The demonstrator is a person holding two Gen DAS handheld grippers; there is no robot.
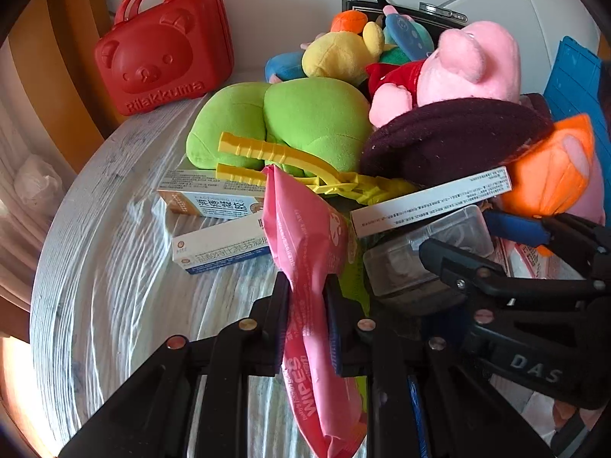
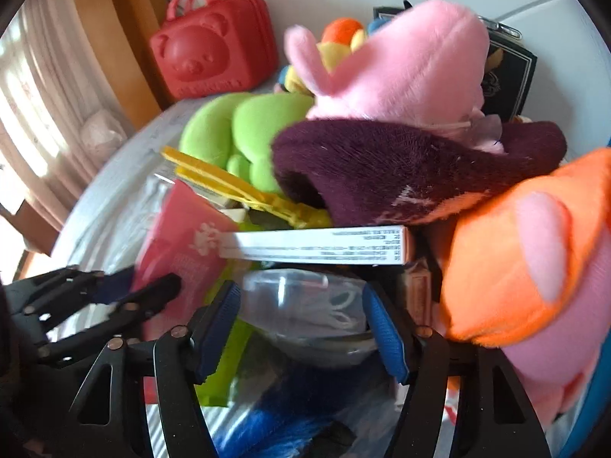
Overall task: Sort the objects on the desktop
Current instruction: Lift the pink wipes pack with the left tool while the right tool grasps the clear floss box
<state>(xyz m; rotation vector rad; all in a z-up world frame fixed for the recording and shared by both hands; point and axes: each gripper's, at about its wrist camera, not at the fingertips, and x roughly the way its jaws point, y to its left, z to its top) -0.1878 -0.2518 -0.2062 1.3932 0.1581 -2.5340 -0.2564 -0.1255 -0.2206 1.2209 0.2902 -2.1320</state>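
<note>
In the left wrist view my left gripper [image 1: 307, 290] is shut on a pink wipes pack [image 1: 305, 229], which stands up between its pads above the table. The right wrist view shows the same pack [image 2: 183, 248] with the left gripper [image 2: 145, 286] on it. My right gripper [image 2: 301, 324] stands open around a clear plastic box [image 2: 305, 305] holding a white cord. The box lies between the blue pads [image 2: 385, 332], and I see no pressing. A long white medicine box [image 2: 320, 244] rests on top of it. From the left, the right gripper [image 1: 492, 244] reaches over the clear box [image 1: 431, 252].
A heap of plush toys crowds the back: green [image 1: 286, 114], pink [image 1: 469, 61], dark purple [image 1: 450, 141], orange [image 1: 550, 168]. Yellow plastic tongs [image 1: 286, 156] and two medicine boxes [image 1: 214, 198] lie at its foot. A red bear case [image 1: 164, 49] stands far left, a blue crate [image 1: 573, 80] right. Bare tabletop [image 1: 114, 267] lies left.
</note>
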